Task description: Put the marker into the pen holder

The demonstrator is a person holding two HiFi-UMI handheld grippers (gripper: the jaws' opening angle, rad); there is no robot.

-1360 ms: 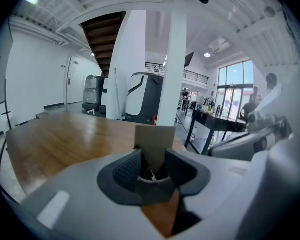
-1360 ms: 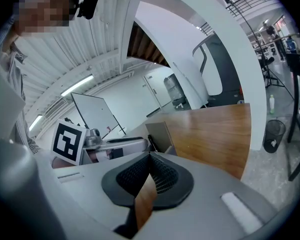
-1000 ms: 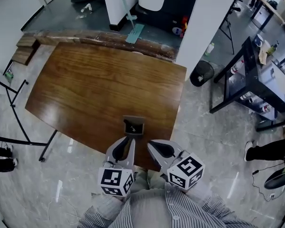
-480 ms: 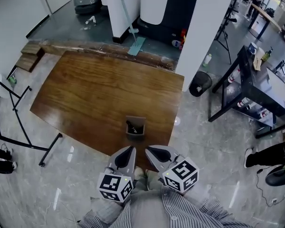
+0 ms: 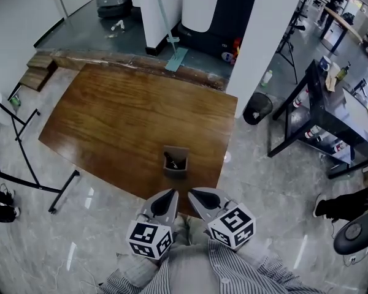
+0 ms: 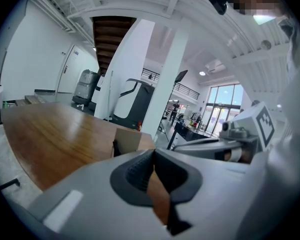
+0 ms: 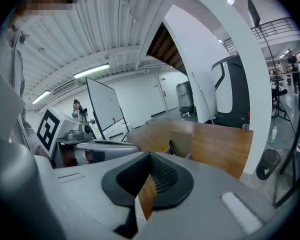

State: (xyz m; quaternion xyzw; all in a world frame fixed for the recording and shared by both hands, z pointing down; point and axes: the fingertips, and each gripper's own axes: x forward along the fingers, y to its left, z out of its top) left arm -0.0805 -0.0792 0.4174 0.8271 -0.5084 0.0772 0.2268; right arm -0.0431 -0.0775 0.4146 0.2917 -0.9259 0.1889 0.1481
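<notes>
marker (image 5: 170,161): it stands as a dark stick inside the pen holder (image 5: 175,163), leaning toward the holder's left wall, with its lower end out of sight in the box. the pen holder sits upright on the wooden table (image 5: 122,115), near the edge closest to the person. the left gripper (image 5: 171,192) is clenched with nothing between its jaws, and it is held off the table edge, apart from the holder. the right gripper (image 5: 191,193) is likewise closed and empty, just beside the left one. judgement: the placing appears done, as neither gripper carries anything and the marker is contained. nothing further seems left beyond keeping both grippers clear of the holder.
</notes>
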